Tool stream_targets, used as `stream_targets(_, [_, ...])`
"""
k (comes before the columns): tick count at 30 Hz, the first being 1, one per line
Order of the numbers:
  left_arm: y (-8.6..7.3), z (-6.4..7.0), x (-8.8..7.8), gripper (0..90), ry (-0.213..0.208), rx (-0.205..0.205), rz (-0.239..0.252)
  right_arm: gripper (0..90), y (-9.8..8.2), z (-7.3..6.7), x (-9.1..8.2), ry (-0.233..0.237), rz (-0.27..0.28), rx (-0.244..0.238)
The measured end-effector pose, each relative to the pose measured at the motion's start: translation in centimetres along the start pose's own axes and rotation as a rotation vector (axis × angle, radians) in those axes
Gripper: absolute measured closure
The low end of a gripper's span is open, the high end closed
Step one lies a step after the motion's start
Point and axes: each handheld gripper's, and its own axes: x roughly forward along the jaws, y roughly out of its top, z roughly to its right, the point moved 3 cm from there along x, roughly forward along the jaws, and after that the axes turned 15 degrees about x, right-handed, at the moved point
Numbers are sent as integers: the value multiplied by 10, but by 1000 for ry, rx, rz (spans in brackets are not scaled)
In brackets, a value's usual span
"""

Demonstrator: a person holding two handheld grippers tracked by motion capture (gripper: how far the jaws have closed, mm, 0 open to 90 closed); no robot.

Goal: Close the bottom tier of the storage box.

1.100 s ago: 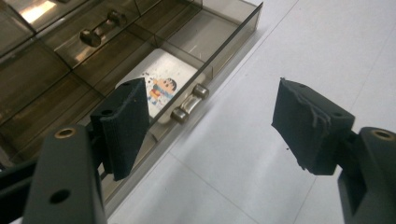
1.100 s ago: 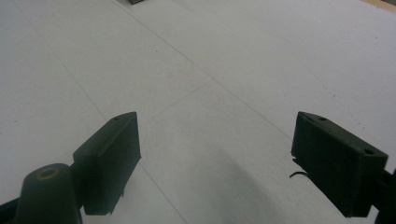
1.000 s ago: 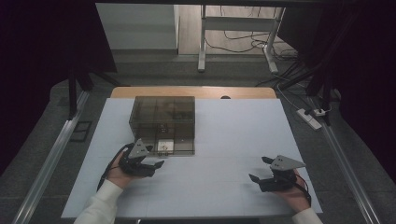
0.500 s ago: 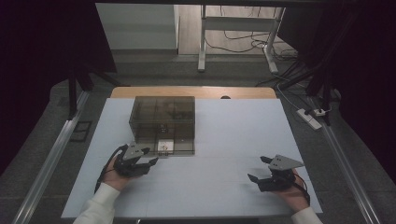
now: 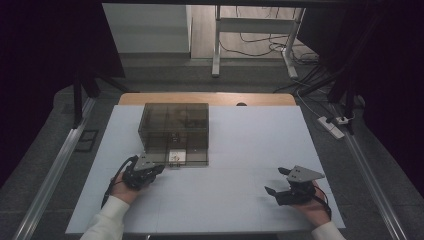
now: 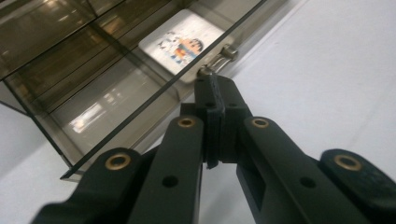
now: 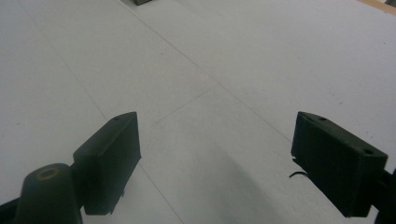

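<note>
The left gripper (image 6: pixel 215 95), jaws pressed together, is meeting the latch (image 6: pixel 219 58) at the front edge of the smoked box (image 5: pixel 174 132) on the table (image 5: pixel 250 145). The right gripper (image 5: pixel 276 185) is resting with jaws spread, well apart. Probable step: opening the box; the next move calls for working the latch.

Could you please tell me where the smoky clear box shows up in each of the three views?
High view: box left of centre, beyond the left gripper.
Left gripper view: upper left, jaws closed at its latch.
Right gripper view: dark corner at top edge, probably the box.
Shared landmark: the white tabletop.
</note>
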Motion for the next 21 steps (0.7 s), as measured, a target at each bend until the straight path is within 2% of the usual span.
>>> stream_targets(12, [4, 3, 18, 887, -1, 13, -41, 153, 0, -2, 0, 3, 2, -3])
stream_targets(21, [4, 2, 23, 887, 10, 12, -50, 153, 0, -3, 0, 3, 0, -6])
